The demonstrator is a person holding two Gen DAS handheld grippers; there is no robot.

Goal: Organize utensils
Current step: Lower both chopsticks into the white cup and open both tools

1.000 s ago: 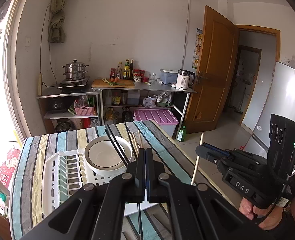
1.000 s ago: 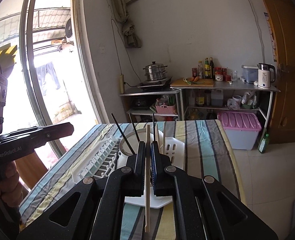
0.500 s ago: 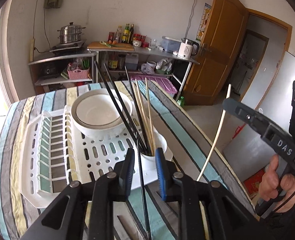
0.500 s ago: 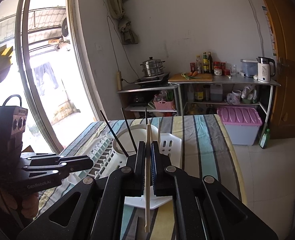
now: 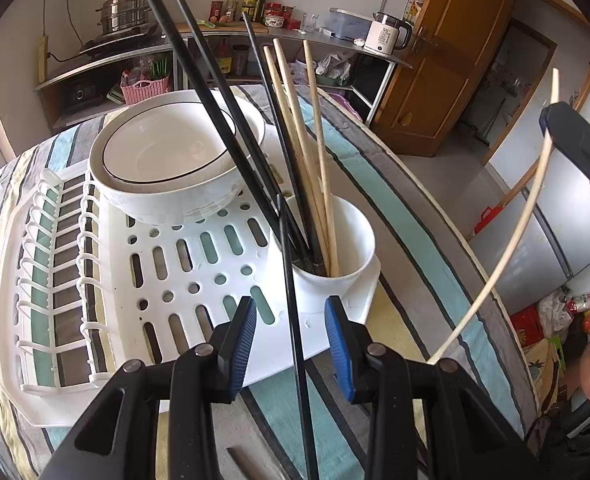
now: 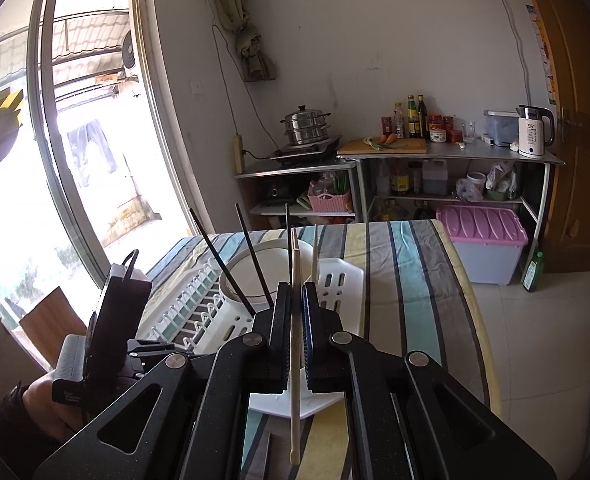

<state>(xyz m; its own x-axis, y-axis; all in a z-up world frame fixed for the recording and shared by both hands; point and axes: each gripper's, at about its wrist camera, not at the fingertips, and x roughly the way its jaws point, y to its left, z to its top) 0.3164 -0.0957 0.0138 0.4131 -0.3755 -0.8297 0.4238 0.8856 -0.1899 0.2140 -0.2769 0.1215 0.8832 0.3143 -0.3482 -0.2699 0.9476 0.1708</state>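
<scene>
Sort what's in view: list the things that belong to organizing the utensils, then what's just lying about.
Job: black chopstick between open left gripper pads; pale chopstick clamped in right gripper; white cup of chopsticks; drying rack.

Lying about: bowls, kettle, steamer pot.

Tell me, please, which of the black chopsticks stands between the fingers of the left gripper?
The black chopstick nearest the camera: it runs between the left gripper's open blue fingers, untouched, its tip at the white cup's near rim. The other black ones lean away toward the white bowl.
</scene>
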